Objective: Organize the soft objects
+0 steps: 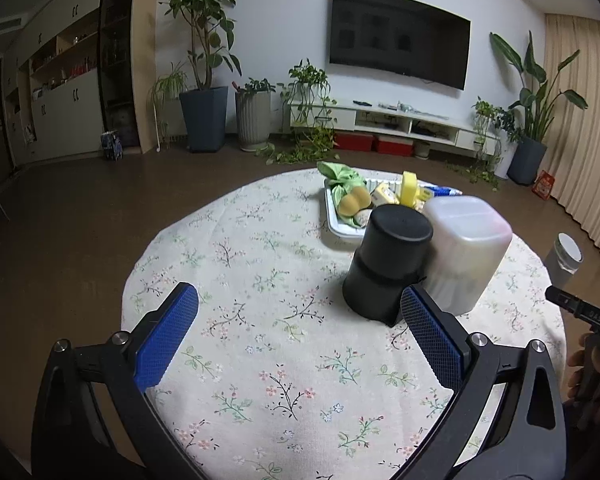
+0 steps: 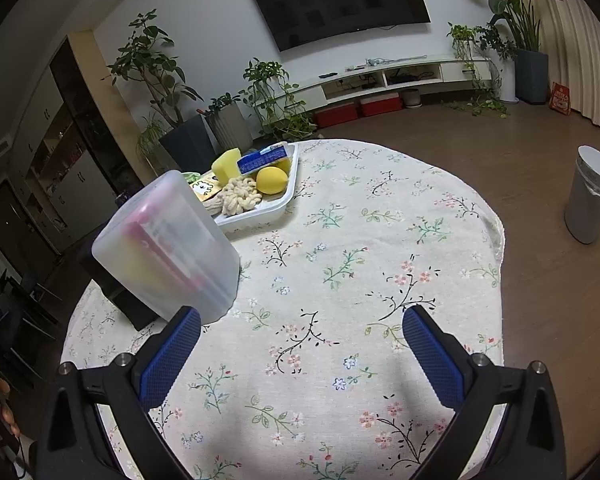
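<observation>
Across the round table's floral tablecloth (image 2: 360,240), we see the soft things piled in a white tray (image 2: 288,196) at the far side: a yellow sponge (image 2: 226,166), a knitted cream piece (image 2: 238,196), a yellow ball (image 2: 272,180) and a green cloth (image 1: 340,174). Nearer us stand a black cylindrical container (image 1: 388,264) and a translucent plastic container (image 2: 168,248) touching it. Our left gripper (image 1: 296,312) and right gripper (image 2: 300,340) both hover with jaws apart, holding nothing. We judge the sorting hardly begun, though something coloured may already sit in the translucent container.
</observation>
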`<state>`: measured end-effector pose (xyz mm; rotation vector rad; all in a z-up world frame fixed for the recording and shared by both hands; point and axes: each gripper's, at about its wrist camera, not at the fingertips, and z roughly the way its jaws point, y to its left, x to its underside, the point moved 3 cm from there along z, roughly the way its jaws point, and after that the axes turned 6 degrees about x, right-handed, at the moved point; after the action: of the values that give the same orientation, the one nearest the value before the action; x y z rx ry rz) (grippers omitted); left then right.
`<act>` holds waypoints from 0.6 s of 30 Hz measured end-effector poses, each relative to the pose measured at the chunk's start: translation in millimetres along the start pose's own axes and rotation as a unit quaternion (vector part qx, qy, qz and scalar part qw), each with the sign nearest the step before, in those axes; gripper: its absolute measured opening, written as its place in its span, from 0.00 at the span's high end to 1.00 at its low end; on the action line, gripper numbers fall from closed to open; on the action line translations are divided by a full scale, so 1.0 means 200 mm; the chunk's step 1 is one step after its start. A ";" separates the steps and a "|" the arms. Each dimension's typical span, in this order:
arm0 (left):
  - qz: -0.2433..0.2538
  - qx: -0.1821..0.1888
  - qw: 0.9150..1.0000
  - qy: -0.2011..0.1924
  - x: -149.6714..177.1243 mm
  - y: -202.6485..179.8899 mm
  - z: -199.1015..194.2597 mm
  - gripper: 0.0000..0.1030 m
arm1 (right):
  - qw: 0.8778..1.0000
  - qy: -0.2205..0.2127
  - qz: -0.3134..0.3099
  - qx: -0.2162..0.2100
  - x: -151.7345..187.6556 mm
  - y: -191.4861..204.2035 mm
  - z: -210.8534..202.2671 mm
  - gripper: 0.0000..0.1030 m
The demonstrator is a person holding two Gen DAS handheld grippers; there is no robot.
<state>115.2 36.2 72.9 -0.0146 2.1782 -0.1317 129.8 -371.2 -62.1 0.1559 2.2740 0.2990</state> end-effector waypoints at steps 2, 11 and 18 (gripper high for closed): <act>-0.001 -0.002 1.000 0.005 0.01 0.00 0.02 0.00 | 1.000 0.001 0.000 0.004 0.00 0.00 0.01 0.00; -0.005 -0.007 1.000 0.020 0.03 0.01 0.15 0.00 | 1.000 0.000 0.008 0.012 0.00 -0.03 0.00 0.00; -0.004 -0.005 0.999 0.034 0.04 0.01 0.27 0.00 | 1.000 0.003 0.007 0.024 0.00 -0.03 0.02 0.00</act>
<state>155.1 32.4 34.9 -0.0244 2.2459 -0.1278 132.4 -377.3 -66.4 0.1953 2.2884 0.2530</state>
